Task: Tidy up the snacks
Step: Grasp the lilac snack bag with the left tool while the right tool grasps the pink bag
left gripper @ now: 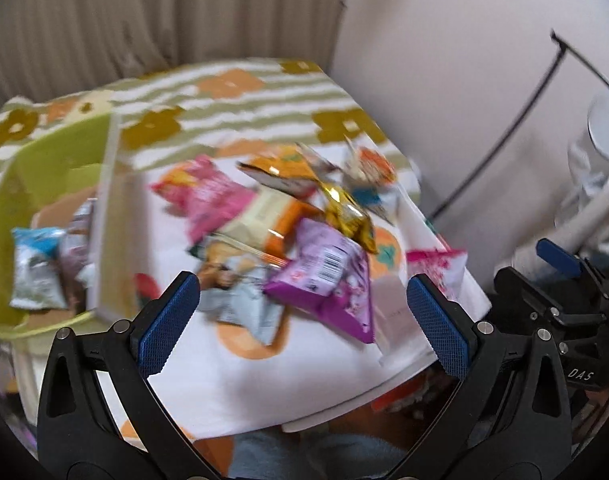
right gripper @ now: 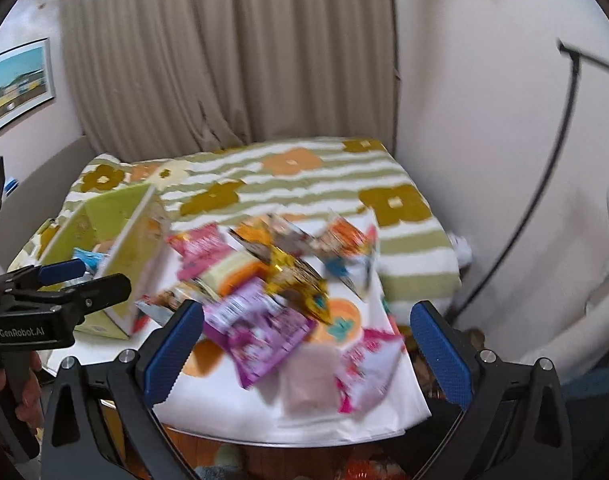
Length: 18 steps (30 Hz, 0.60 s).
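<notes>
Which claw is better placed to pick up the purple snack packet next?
Probably the left claw: open and empty, with the purple packet lying between its fingers and the green box on its side. The right claw, also open, faces the packet too.

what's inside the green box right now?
Inside the green box: a blue-and-silver packet and a dark brownish packet beside it, on a tan bottom. Blurred; its white side wall covers the rest.

A home: curtain (right gripper: 224, 60), framed picture (right gripper: 16, 84), floral cloth (right gripper: 304, 176).
</notes>
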### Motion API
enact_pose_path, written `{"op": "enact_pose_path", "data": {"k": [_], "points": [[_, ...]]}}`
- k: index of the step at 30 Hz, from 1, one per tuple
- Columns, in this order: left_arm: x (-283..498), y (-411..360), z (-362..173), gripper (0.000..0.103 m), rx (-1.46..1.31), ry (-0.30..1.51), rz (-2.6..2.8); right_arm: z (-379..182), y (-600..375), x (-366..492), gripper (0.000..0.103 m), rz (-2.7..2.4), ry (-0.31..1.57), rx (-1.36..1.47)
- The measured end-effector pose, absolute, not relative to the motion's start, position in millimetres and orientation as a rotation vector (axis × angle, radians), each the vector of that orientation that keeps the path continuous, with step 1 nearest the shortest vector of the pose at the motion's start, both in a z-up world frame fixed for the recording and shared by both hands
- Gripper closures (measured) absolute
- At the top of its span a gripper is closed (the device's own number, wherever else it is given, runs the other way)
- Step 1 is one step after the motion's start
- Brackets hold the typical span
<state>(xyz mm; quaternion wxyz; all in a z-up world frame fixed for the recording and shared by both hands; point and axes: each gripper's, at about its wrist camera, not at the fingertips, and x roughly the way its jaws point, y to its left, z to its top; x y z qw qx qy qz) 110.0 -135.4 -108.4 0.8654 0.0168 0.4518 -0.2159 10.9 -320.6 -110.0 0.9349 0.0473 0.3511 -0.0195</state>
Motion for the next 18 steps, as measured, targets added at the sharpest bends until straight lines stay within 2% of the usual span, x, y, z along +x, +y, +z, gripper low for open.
{"op": "enact_pose_path", "data": {"k": [12,18], "points": [[170.9,-192.7,-199.9,0.001,0.162,1.195,-0.637,-179.5,-356.9,22.4,0.000,-0.239,0.864,0.319],[182.4,-208.0,-221.3,0.001,0.242,1.223,-0.697,-203.1,-359.0,34.5,0.000,-0.314,0.906,0.371]]}}
